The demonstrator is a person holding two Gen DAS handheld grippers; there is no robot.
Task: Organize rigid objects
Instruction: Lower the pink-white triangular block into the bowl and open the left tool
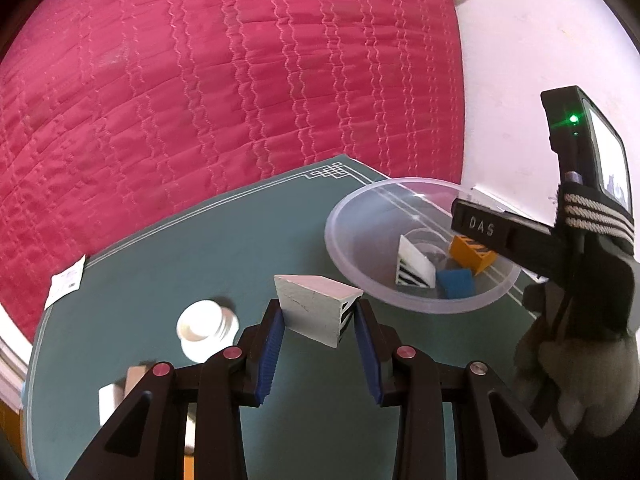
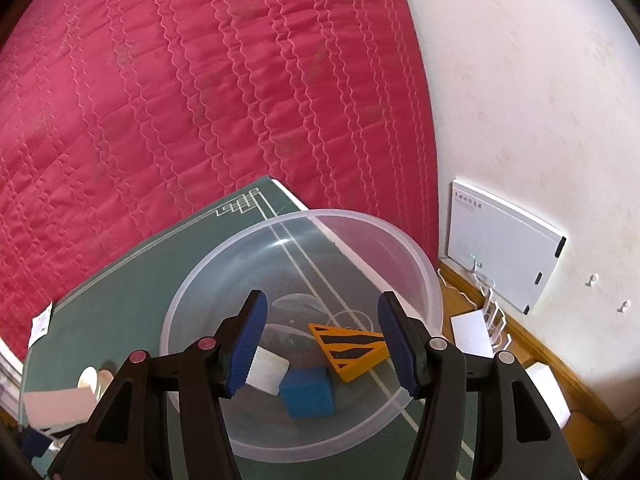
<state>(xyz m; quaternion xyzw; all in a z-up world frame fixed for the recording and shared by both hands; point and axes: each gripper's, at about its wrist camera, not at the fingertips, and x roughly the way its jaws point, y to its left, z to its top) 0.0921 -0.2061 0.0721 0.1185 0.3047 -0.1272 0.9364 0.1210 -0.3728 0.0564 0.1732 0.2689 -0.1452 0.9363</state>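
left gripper (image 1: pixel 318 318) clamped on a pale grey wedge block (image 1: pixel 314 306), blue pads (image 1: pixel 269 354) pressed against its two sides, striped end face turned toward the right pad. held clear above a green mat (image 1: pixel 160 264), just short of the near rim of a clear plastic bowl (image 1: pixel 340 236). seen inside that bowl from the left wrist view: a white wedge with black stripes (image 1: pixel 414 266), a blue cube (image 1: pixel 456 283) touching it, and an orange block (image 1: pixel 472 254) partly hidden behind the other tool.

right gripper (image 2: pixel 322 342) unclenched and empty, jaws spread wide over the bowl's (image 2: pixel 430 280) interior, fingers (image 2: pixel 394 338) touching nothing as far as could be told. framed between them from the right wrist view: the orange block (image 2: pixel 352 350) showing a triangular face with black stripes, the blue cube (image 2: pixel 308 394) just beside it, and the white wedge (image 2: pixel 270 368) partly behind the left pad. gloved hand (image 1: pixel 580 364) wrapped around that tool's handle at the right edge of the left wrist view.

left on the mat (image 2: pixel 132 276), well apart from the bowl: a white spool-shaped piece (image 1: pixel 204 330) and, half hidden behind the left gripper's frame, a pale blurred block (image 1: pixel 120 392). white paper label (image 1: pixel 66 284) at the mat's far left edge. red quilted bedspread (image 1: pixel 240 80) beyond the mat; white wall box (image 2: pixel 504 244) with cables lower right.
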